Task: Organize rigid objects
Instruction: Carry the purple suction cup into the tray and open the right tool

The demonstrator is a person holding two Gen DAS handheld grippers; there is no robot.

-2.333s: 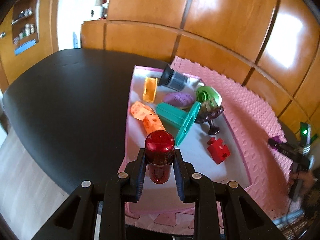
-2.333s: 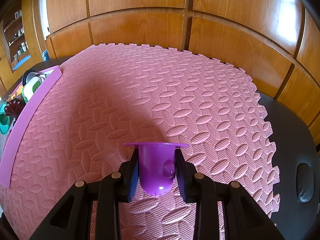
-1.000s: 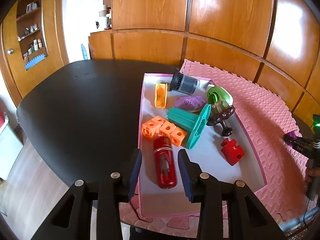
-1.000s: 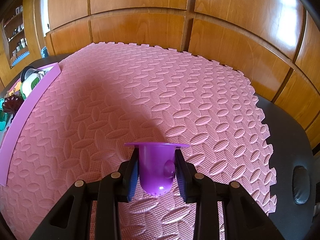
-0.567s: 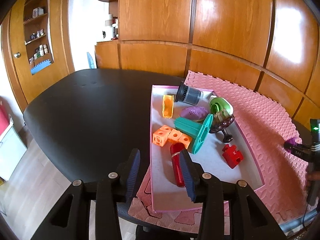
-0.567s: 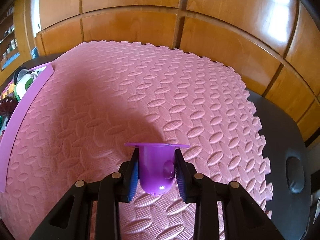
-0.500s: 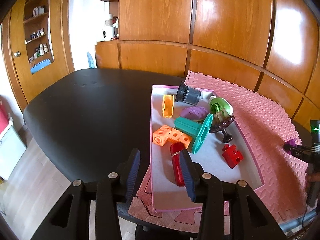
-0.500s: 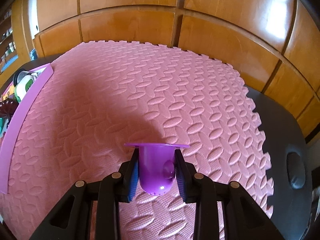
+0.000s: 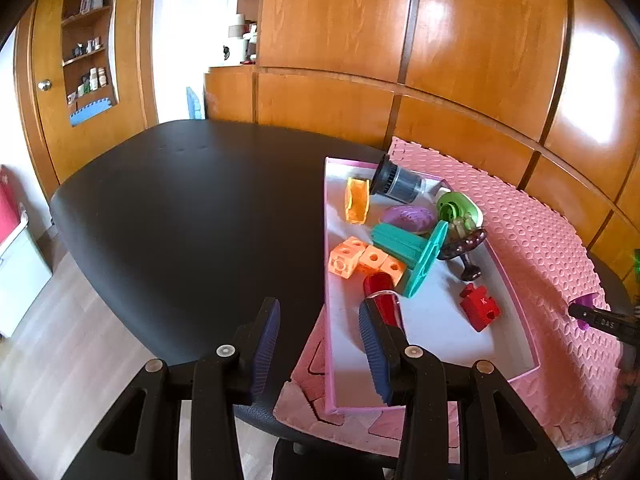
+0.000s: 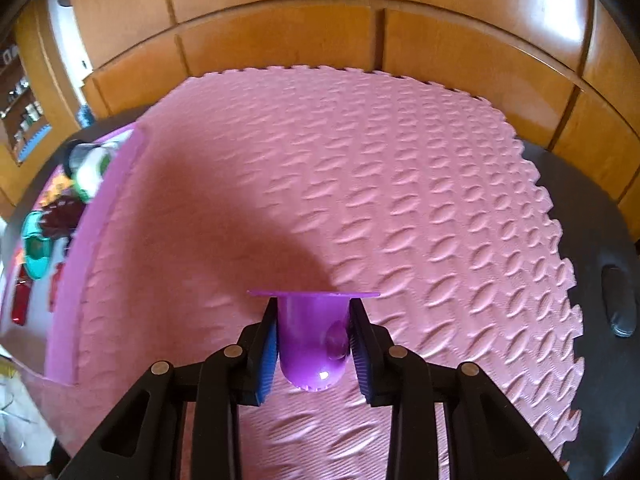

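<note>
A pink-rimmed white tray [image 9: 440, 336] lies on the pink foam mat [image 10: 360, 184]. It holds a red bottle [image 9: 385, 296], three joined orange cubes [image 9: 366, 259], a teal spool [image 9: 412, 250], a red puzzle piece [image 9: 479, 307], a dark goblet [image 9: 464, 246], a green toy [image 9: 456, 207], a purple oval [image 9: 409, 216], an orange piece [image 9: 356, 200] and a black-grey filter [image 9: 396, 179]. My left gripper [image 9: 318, 336] is open and empty, over the tray's near left corner. My right gripper [image 10: 313, 340] is shut on a purple flanged cup [image 10: 312, 336] above the mat.
The mat and tray lie on a black table [image 9: 192, 208]; its edge drops to a wood floor at the left. Wooden wall panels stand behind. The tray also shows blurred at the left of the right wrist view [image 10: 68, 280].
My left gripper let go of the red bottle, which now lies in the tray, and drew back and left. My right gripper, holding the purple cup, has swung so the tray shows more.
</note>
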